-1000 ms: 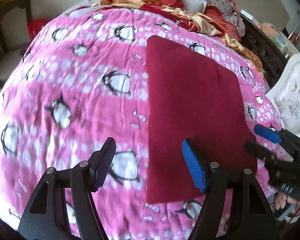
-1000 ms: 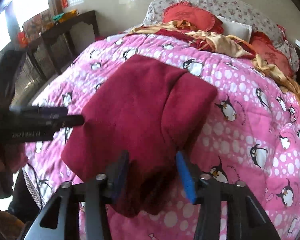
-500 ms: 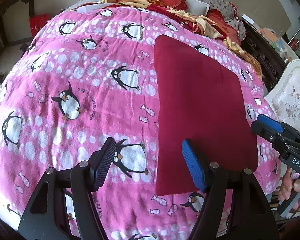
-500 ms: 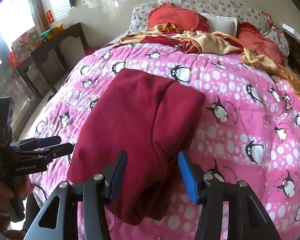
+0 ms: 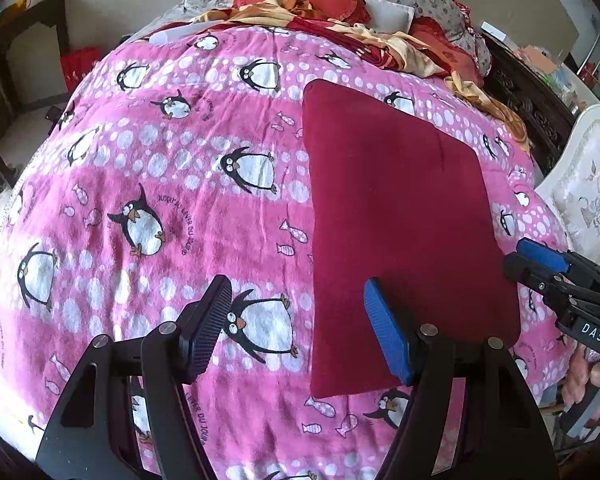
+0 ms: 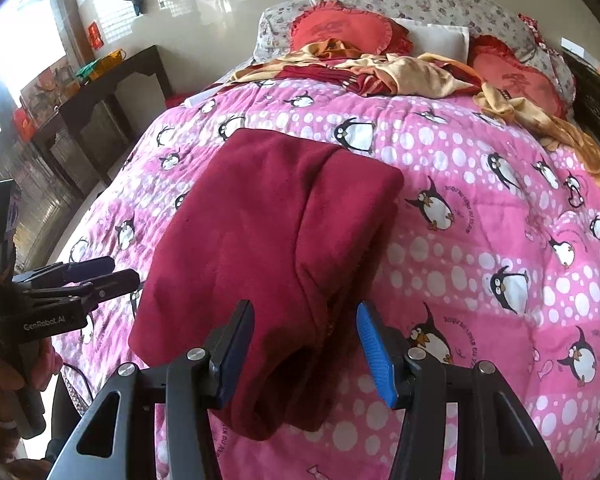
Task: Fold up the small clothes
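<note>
A dark red garment [image 5: 400, 216] lies folded into a flat rectangle on the pink penguin blanket [image 5: 160, 200]; in the right wrist view the garment [image 6: 268, 248] hangs a little over the bed's near edge. My left gripper [image 5: 296, 328] is open and empty, above the blanket at the garment's near left corner. My right gripper [image 6: 304, 350] is open and empty, its jaws astride the garment's near end without closing on it. Each gripper shows in the other's view: the right gripper [image 5: 540, 264] and the left gripper [image 6: 100, 276].
Pillows and a heap of red and yellow cloth [image 6: 400, 68] lie at the head of the bed. A dark wooden table [image 6: 100, 96] stands by the left wall. A white upholstered chair [image 5: 588, 188] stands at the right of the bed.
Both grippers have drawn back and up from the garment, so more of the bed shows. The garment lies still in the same folded shape.
</note>
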`<action>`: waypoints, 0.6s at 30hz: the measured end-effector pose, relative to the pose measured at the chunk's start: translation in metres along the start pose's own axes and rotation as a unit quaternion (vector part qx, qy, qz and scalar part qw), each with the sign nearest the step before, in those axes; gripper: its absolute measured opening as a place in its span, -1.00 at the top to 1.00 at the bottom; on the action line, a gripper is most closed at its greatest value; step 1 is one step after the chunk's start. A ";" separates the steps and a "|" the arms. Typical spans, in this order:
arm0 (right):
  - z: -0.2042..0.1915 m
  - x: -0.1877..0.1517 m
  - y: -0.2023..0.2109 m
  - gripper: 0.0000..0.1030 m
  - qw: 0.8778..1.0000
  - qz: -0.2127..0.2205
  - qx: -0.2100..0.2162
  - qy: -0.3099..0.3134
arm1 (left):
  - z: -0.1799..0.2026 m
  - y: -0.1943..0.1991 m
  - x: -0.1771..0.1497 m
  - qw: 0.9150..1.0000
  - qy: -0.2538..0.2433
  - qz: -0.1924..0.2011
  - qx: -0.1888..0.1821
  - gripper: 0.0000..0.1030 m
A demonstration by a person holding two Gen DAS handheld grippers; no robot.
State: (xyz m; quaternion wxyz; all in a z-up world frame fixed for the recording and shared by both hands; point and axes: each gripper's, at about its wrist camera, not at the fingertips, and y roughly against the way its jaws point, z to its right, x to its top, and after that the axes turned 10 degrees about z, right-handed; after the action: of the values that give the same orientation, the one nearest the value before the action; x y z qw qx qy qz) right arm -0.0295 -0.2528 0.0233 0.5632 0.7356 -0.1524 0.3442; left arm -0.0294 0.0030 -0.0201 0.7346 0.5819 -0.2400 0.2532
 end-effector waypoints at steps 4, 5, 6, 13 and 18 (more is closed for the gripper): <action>0.006 -0.002 0.001 0.00 1.000 0.004 -0.002 -0.010 | 0.005 0.002 0.001 1.000 -0.013 0.005 0.008 -0.34; 0.007 -0.003 0.001 0.00 1.000 0.005 -0.002 -0.013 | 0.006 0.002 0.001 1.000 -0.016 0.006 0.010 -0.34; 0.008 -0.004 0.000 0.00 1.000 0.006 -0.003 -0.015 | 0.008 0.002 0.002 1.000 -0.019 0.008 0.013 -0.34; 0.011 -0.003 -0.001 0.00 0.999 0.016 0.010 -0.032 | 0.018 0.006 0.006 0.999 -0.042 0.019 0.027 -0.34; 0.010 -0.004 -0.001 -0.01 0.999 0.017 0.015 -0.030 | 0.023 0.008 0.004 0.998 -0.051 0.021 0.030 -0.34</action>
State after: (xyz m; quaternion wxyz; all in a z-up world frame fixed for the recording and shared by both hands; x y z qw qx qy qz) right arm -0.0284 -0.2626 0.0184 0.5412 0.7516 -0.1764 0.3332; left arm -0.0326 -0.0178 -0.0068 0.6981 0.6106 -0.2818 0.2459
